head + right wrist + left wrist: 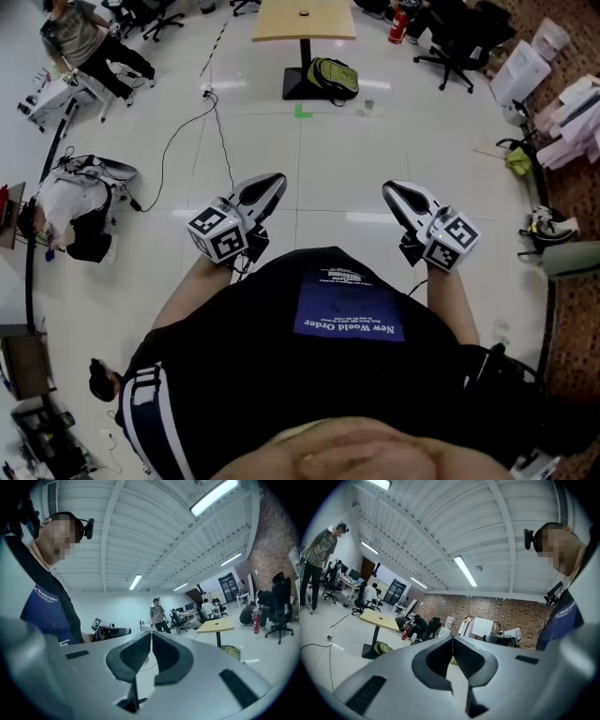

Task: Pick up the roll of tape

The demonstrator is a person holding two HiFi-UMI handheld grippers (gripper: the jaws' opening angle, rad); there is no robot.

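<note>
No roll of tape shows for certain in any view; a small dark object [303, 13] lies on the yellow table [328, 28] far ahead, too small to identify. My left gripper [278, 178] and right gripper [389, 187] are held in front of the person's chest, above a white floor, pointing forward. Both are shut and hold nothing. In the left gripper view the left gripper [452, 639] has its tips together, aimed towards the brick wall. In the right gripper view the right gripper [151, 633] is likewise closed tip to tip.
A green-yellow backpack [334, 77] leans at the table's base. A black cable [178, 141] trails over the floor at left, near a person sitting on the floor [66, 211]. Office chairs [459, 42] and a red extinguisher [398, 26] stand at back right. Another person [158, 616] stands far off.
</note>
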